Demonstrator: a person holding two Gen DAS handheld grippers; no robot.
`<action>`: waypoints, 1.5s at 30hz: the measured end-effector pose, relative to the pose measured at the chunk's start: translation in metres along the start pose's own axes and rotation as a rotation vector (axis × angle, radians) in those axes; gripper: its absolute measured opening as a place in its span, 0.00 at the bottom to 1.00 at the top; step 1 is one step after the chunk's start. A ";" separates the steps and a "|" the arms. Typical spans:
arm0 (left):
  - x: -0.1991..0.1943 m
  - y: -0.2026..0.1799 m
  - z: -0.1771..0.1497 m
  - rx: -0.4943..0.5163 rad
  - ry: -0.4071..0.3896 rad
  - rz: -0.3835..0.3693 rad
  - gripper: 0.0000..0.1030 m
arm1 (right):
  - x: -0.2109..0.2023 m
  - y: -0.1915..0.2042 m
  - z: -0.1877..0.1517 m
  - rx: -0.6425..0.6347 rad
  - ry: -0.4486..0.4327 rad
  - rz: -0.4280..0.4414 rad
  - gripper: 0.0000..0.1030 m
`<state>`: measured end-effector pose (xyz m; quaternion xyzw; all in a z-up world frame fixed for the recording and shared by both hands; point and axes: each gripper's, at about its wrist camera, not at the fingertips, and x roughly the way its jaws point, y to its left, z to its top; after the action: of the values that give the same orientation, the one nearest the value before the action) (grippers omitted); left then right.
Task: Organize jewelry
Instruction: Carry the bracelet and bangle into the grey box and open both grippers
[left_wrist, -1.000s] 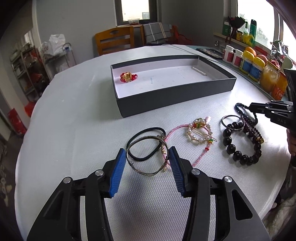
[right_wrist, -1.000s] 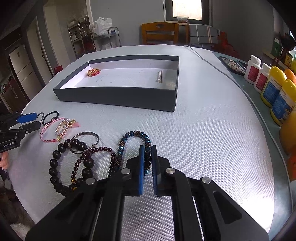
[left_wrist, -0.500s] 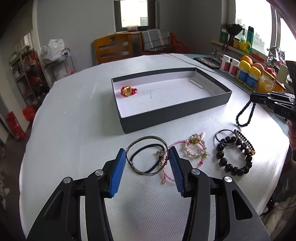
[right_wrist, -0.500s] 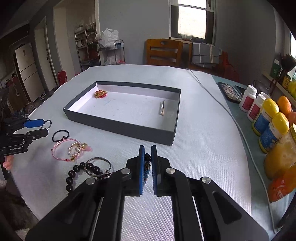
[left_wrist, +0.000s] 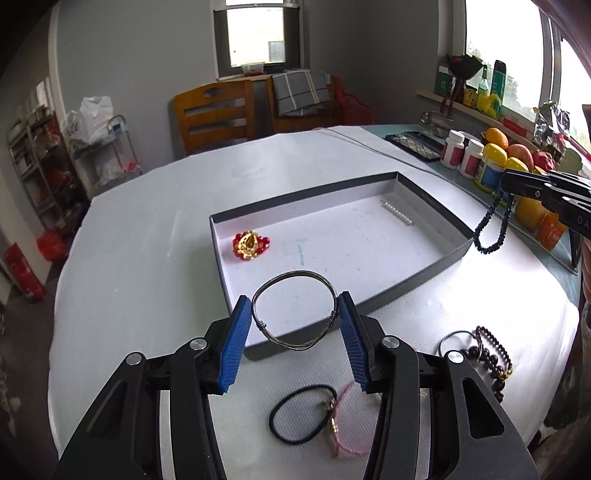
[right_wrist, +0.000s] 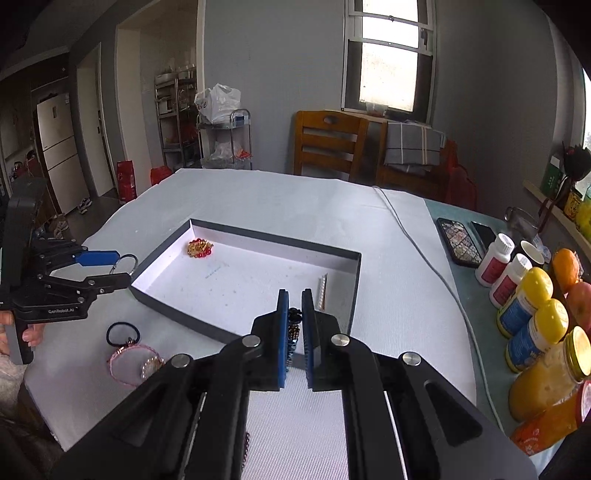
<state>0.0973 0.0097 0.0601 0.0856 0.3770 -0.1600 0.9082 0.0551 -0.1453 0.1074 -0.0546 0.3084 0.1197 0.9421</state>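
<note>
My left gripper (left_wrist: 294, 306) is shut on a silver wire bangle (left_wrist: 295, 274) and holds it above the near wall of the dark box (left_wrist: 413, 277). My right gripper (right_wrist: 294, 301) is shut on a dark blue beaded bracelet (left_wrist: 493, 229), which hangs near the box's right corner. Inside the box lie a red and gold piece (left_wrist: 251, 244) and a pearl bar (left_wrist: 397, 212). On the table remain a black hair tie (left_wrist: 301, 415), a pink cord bracelet (left_wrist: 343, 424) and dark bead bracelets (left_wrist: 487, 354).
Bottles, jars and fruit (right_wrist: 532, 306) line the table's right side, with phones (right_wrist: 461, 240) and a grey cable (right_wrist: 424, 254) behind the box. Wooden chairs (right_wrist: 328, 144) stand beyond the far edge.
Both grippers rose off the table with their pieces. The left carried the bangle forward over the box's near wall; the right lifted the blue bracelet toward the box's right corner.
</note>
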 end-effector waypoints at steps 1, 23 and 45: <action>0.006 0.001 0.005 -0.001 0.004 0.005 0.49 | 0.004 -0.001 0.004 0.003 -0.005 -0.003 0.07; 0.091 0.009 0.014 -0.042 0.162 0.053 0.49 | 0.096 -0.019 -0.004 0.131 0.134 0.046 0.07; 0.090 0.010 0.007 -0.003 0.123 0.023 0.50 | 0.134 -0.027 -0.028 0.068 0.251 -0.062 0.07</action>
<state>0.1648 -0.0027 0.0013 0.0982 0.4313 -0.1435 0.8853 0.1505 -0.1505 0.0060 -0.0465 0.4257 0.0722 0.9008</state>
